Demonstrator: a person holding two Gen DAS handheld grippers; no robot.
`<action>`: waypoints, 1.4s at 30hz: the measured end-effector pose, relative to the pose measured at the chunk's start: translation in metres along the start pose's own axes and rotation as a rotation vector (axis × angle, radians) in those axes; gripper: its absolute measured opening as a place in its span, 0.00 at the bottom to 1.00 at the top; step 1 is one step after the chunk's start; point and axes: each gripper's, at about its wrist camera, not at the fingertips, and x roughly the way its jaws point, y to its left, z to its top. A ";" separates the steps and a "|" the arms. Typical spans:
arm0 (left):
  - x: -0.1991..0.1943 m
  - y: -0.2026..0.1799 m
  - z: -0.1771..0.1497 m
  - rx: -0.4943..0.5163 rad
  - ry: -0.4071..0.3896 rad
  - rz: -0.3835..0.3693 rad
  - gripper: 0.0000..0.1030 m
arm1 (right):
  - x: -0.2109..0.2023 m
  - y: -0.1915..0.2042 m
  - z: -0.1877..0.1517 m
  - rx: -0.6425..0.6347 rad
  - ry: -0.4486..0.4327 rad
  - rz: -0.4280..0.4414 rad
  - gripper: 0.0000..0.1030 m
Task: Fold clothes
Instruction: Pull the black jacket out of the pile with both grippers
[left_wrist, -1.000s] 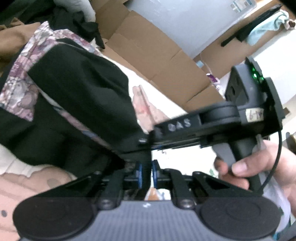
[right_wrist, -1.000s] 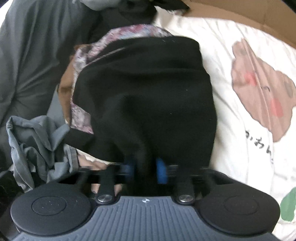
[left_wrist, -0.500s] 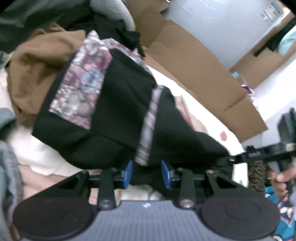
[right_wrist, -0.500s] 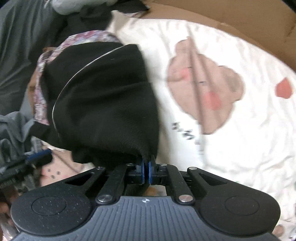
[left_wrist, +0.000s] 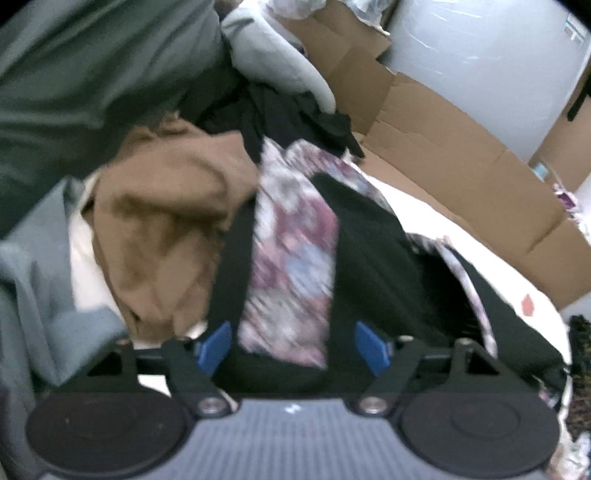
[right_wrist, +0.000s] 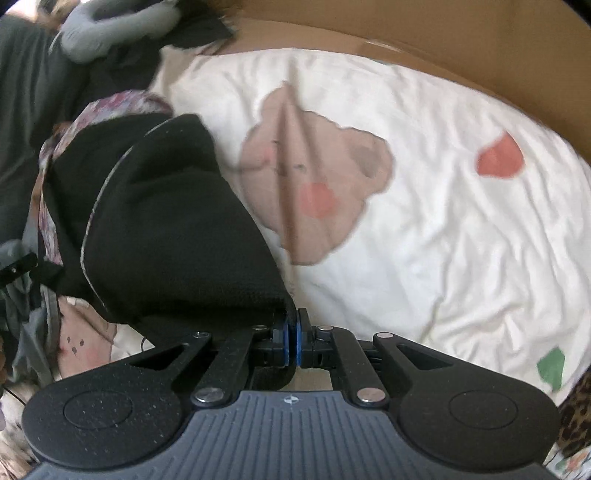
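The right tongs (right_wrist: 292, 341) are pinched tight on a corner of the black garment (right_wrist: 166, 236), which drapes to their left over the bedsheet (right_wrist: 443, 229). The left tongs (left_wrist: 291, 345) gape wide, holding nothing, the garment (left_wrist: 369, 258) lying just ahead between their fingers.

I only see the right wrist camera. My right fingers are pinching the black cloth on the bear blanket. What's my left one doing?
Observer: The left gripper is open. Its blue fingers stand wide apart and the black garment lies between them, not pinched.
Kid: Is the cloth all black over there?
Observer: No. A wide floral panel runs down it towards the left gripper.
Kid: What's next to it?
Observer: A crumpled brown garment lies right beside it, on its left in that view.
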 end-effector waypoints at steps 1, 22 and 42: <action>0.001 0.000 0.005 0.015 -0.002 0.016 0.75 | -0.001 -0.007 -0.005 0.016 -0.012 0.002 0.01; 0.058 -0.065 0.052 0.139 0.016 -0.012 0.81 | -0.007 -0.100 -0.155 0.408 -0.069 0.076 0.39; 0.057 -0.052 0.034 0.048 0.117 -0.124 0.06 | 0.021 0.041 -0.090 0.031 -0.109 0.204 0.55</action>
